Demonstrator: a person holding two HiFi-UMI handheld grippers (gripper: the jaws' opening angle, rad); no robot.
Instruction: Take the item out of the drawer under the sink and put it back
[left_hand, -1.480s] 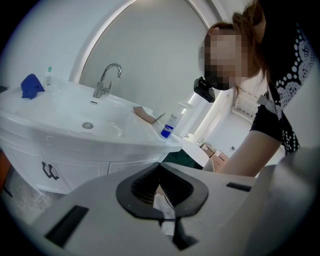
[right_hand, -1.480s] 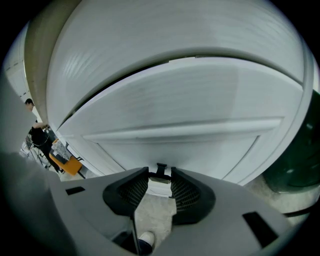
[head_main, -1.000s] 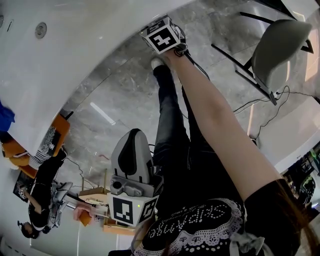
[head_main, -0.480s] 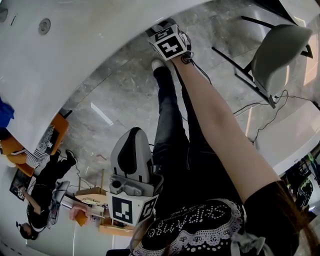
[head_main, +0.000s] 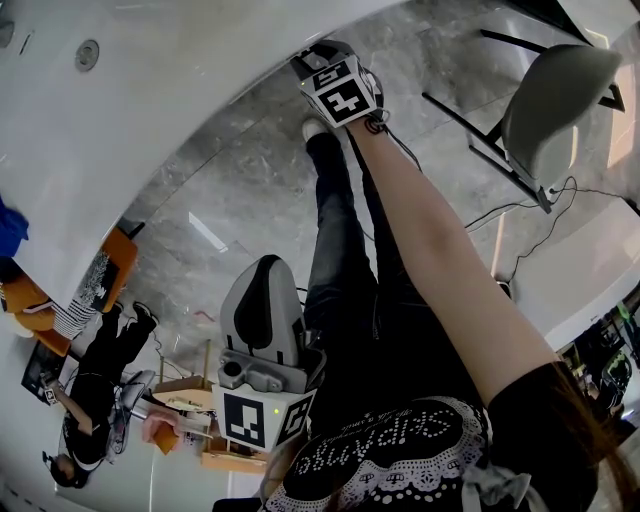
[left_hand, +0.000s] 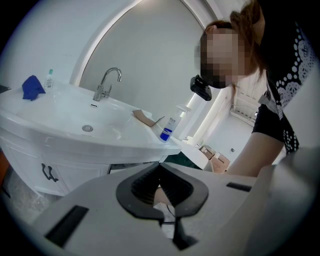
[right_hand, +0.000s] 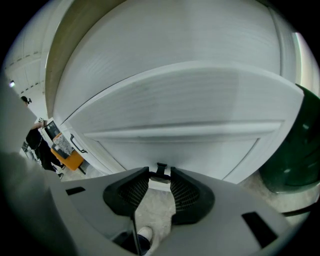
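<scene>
Right gripper (right_hand: 159, 171) clamps handle (right_hand: 161, 168), left (left_hand: 159, 165) closed

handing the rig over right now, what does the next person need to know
Left gripper: jaws together, empty, held back from the sink.
Right gripper: at the drawer front below the sink, jaws closed on its dark handle.
The drawer looks shut, and the item is not in view.
Done: handle reached and gripped.
Left: pull the drawer open, take the item out, put it back, probably push the drawer shut.
</scene>
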